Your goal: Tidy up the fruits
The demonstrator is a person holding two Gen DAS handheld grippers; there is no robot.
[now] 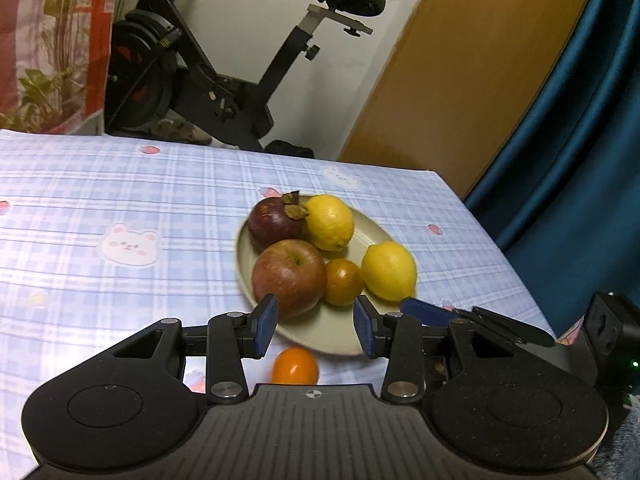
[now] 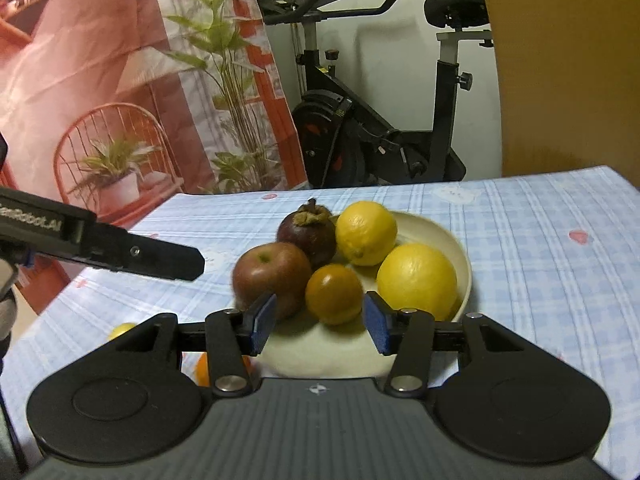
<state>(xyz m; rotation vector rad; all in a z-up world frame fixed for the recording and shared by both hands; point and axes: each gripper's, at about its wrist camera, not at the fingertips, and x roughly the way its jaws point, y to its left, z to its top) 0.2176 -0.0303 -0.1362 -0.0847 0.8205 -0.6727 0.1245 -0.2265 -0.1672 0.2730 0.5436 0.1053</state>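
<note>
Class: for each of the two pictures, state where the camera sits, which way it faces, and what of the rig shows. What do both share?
Left wrist: on the left gripper, looking forward and down at the plate; the right gripper enters at right.
Right wrist: on the right gripper, facing the plate from nearer; the left gripper enters at left.
Shared: apple, two lemons, exercise bike.

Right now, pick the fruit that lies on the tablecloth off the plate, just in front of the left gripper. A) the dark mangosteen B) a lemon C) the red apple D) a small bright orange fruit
D: the small orange fruit lies on the tablecloth short of the plate, below the left gripper, while apple and mangosteen sit on the plate.
</note>
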